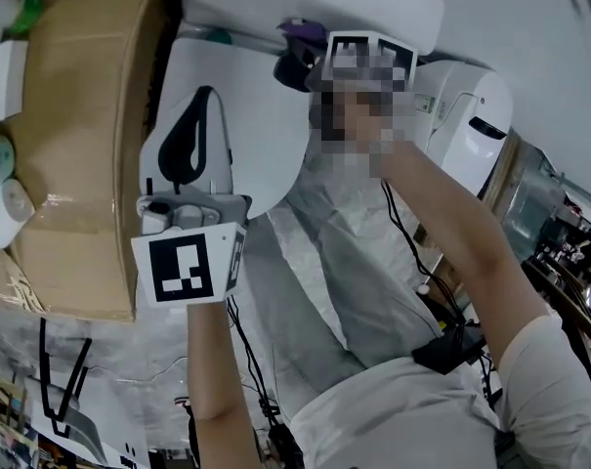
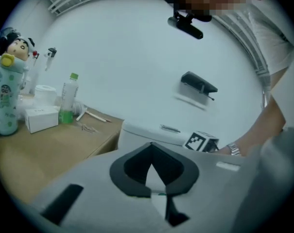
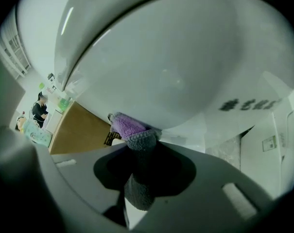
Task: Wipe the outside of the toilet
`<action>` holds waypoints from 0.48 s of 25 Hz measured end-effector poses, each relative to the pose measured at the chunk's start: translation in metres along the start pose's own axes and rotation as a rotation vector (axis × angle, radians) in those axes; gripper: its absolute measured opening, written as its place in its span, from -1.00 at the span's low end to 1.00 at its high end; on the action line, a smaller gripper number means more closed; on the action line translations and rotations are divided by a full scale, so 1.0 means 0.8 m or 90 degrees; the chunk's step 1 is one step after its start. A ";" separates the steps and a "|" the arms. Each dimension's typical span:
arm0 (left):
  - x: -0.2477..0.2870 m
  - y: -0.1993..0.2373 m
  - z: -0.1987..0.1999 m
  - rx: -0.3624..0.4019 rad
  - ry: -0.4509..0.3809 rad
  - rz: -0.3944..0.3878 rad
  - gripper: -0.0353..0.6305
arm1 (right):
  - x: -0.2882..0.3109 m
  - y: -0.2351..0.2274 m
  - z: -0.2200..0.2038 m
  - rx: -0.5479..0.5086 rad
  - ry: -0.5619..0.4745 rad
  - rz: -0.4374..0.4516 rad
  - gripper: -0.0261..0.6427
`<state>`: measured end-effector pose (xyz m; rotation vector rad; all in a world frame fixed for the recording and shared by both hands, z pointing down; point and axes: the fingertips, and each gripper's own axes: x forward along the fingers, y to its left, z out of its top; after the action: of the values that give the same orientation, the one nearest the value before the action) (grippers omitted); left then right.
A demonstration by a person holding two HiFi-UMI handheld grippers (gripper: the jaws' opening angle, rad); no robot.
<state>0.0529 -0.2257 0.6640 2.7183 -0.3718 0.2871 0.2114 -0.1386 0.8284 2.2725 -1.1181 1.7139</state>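
Observation:
The white toilet (image 1: 266,115) fills the upper middle of the head view, and its curved shell (image 3: 176,57) looms over the right gripper view. My right gripper (image 1: 315,57) is shut on a purple and grey cloth (image 3: 129,127) and presses it against the toilet's outside. The cloth (image 1: 300,39) shows as a purple tuft beside the marker cube. My left gripper (image 1: 203,96) is held up in front of the toilet, shut, with nothing in it. In the left gripper view the left gripper (image 2: 151,147) points at the tank (image 2: 147,132).
A brown cardboard box (image 1: 85,135) stands left of the toilet, with a green-capped bottle (image 2: 66,98), a doll-topped bottle (image 2: 8,91) and a white carton (image 2: 41,118) on it. A white appliance (image 1: 471,125) stands at the right. Cables (image 1: 412,252) run across plastic sheeting below.

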 end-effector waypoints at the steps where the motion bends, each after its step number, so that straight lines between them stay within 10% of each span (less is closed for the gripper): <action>1: 0.014 0.004 0.001 0.006 0.007 0.008 -0.88 | -0.004 -0.010 -0.002 0.000 0.002 -0.003 -0.62; 12: 0.112 -0.008 0.004 0.045 0.080 0.008 -0.88 | -0.032 -0.116 -0.015 0.000 0.023 -0.039 -0.62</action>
<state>0.1398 -0.2404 0.6809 2.7502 -0.3484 0.4799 0.2536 -0.0526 0.8433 2.2415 -1.0311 1.7246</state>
